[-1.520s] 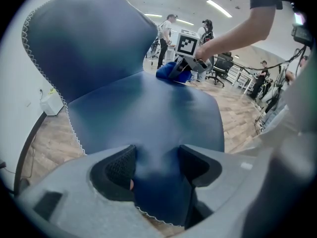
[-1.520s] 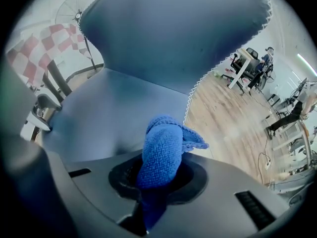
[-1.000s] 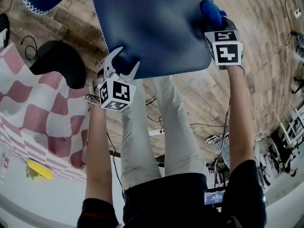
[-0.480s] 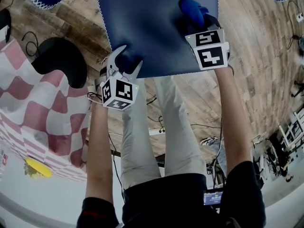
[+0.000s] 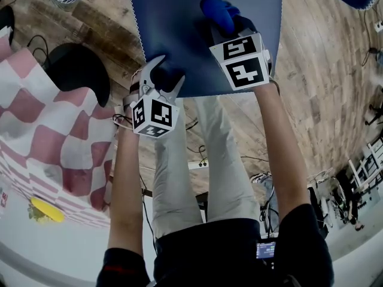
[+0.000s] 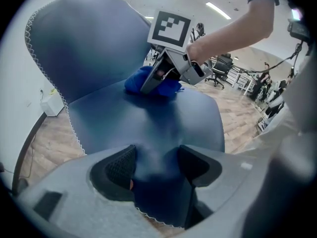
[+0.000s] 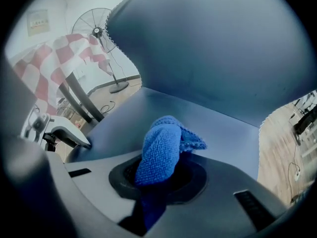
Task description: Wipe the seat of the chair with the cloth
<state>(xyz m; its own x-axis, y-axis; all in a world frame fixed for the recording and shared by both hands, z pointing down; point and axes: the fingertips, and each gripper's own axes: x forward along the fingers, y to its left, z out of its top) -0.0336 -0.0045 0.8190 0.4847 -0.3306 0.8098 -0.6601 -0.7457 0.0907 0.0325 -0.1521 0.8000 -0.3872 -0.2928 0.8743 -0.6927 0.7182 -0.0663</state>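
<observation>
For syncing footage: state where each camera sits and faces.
Head view: on the head, facing down at the chair seat; forearms, legs show.
Left gripper view: on the left gripper, facing across the seat at the right gripper, forearm.
Right gripper view: on that gripper, facing the backrest over its clamped cloth.
All share seat, cloth.

Seat [image 5: 173, 23]: bare across the middle and left, with free passage between the cloth [image 5: 216, 9] and the stitched left edge.
Front-left corner is blocked by the left hand-held gripper [image 5: 167, 69], jaws apart over the seat's edge.
Front-right part is taken by the right hand-held gripper [image 5: 229, 28], clamped on the cloth.
Far side is closed off by the backrest [image 7: 213, 48], which rises steeply behind the seat.
Front: legs [image 5: 179, 160] just off the edge.
Left of the chair is crowded by a dark round base [image 5: 78, 70], cables [image 5: 33, 43] and a checked counter [image 5: 66, 154].
Right of the chair: open floor [image 5: 323, 82].
</observation>
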